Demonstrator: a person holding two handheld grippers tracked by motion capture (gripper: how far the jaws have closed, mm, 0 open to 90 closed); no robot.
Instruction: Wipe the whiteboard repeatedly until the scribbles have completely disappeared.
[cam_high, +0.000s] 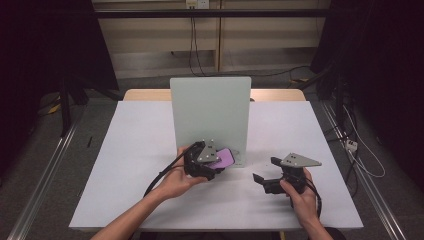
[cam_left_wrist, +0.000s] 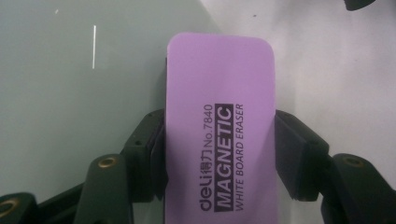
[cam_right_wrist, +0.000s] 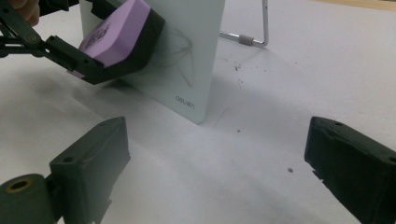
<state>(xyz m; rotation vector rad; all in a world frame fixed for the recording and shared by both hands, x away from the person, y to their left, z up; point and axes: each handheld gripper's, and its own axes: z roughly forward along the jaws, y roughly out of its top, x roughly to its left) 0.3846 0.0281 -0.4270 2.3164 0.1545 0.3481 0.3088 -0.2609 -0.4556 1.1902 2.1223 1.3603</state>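
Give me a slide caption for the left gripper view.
Left gripper fingers clamp a purple magnetic whiteboard eraser beside the standing whiteboard.

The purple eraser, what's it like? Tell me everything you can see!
The purple eraser is a flat block with rounded corners, a smooth purple top and a thick black underside. Black print reads "deli No.7840 MAGNETIC WHITE BOARD ERASER". The left gripper clamps its long sides, pressing its black face against the upright whiteboard near the bottom edge.

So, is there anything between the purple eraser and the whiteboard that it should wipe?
Nothing visible stands in the way. The left hand-held gripper is shut on the eraser, whose dark underside, in the right gripper view, lies against the lower part of the whiteboard. The right hand-held gripper rests apart on the table, open.
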